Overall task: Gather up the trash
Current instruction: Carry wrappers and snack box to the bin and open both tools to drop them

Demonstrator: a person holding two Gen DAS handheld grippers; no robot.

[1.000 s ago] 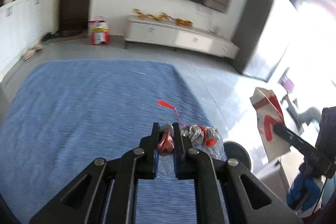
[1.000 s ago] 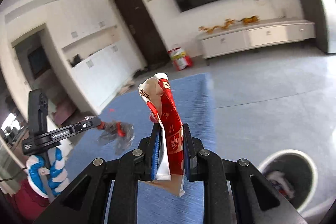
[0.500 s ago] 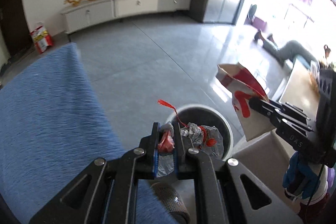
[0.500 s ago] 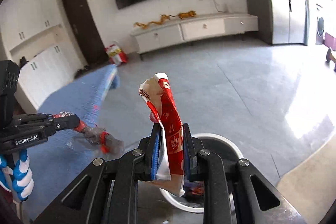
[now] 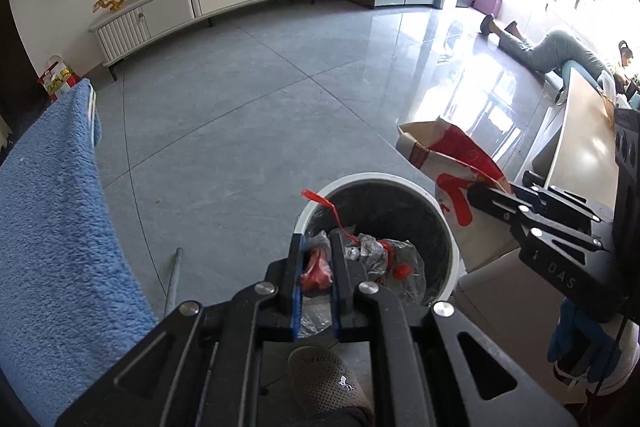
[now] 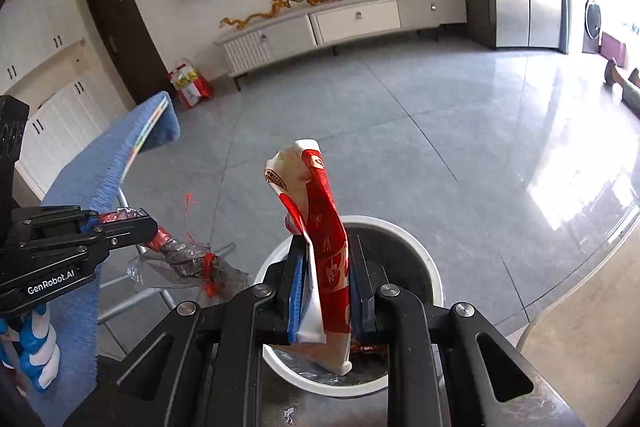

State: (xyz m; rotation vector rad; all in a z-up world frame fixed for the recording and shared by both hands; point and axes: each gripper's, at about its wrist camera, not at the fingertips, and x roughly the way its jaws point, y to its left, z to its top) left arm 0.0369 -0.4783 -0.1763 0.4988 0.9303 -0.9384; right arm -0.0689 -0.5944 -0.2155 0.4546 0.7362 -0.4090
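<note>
Over the white-rimmed trash bin, left gripper clamped on a crumpled clear plastic wrapper with red ribbon, right gripper pinched on a red-and-white paper bag above the bin, blue towel at far left.

Red, white and clear trash in my black grippers over a white-rimmed bin

My left gripper, black with blue pads, pinches a clear plastic wrapper flecked red with a red ribbon; my right gripper clamps a red-and-white paper bag, tan inside. The trash bin is white with a black liner, beside a blue towel on grey floor tiles.
</note>
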